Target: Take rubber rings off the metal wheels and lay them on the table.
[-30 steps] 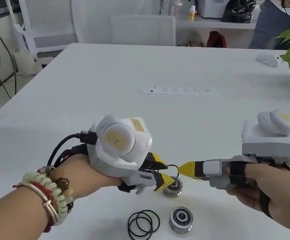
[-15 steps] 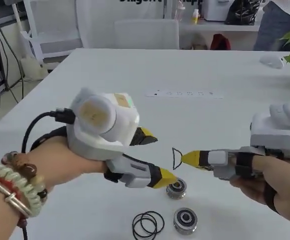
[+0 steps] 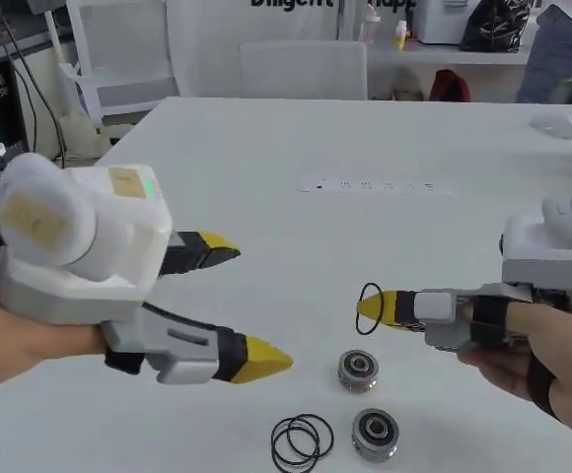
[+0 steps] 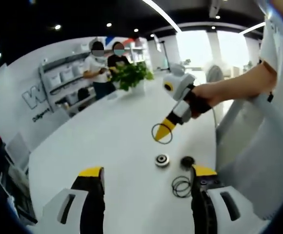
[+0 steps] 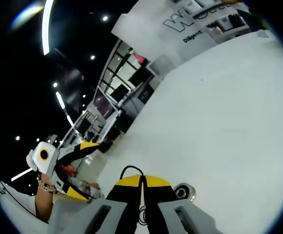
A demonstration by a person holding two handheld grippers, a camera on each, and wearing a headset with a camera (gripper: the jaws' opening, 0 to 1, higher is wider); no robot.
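In the head view, the right hand-held gripper (image 3: 370,307) has pulled a thin black rubber ring (image 3: 358,308) off the farther silver metal wheel (image 3: 358,370). It pinches the ring above the white desk (image 3: 266,177). The left hand-held gripper (image 3: 258,305) has drawn back, jaws spread.

In the left gripper view, loose black rings (image 4: 181,186) lie near the wheels.

In the right gripper view, the jaws are clamped on the ring, which I reckon only needs laying down.

Bright, even overhead light fell on the white table (image 3: 266,158), leaving only faint, soft shadows beside the metal wheels (image 3: 358,369). The left gripper (image 3: 261,305), close to the head camera, looked soft and slightly blurred. Both gripper views bent strongly toward their edges. Ceiling strip lights (image 4: 161,13) glared white, and the windows (image 4: 205,46) beyond the table's far edge were blown out.
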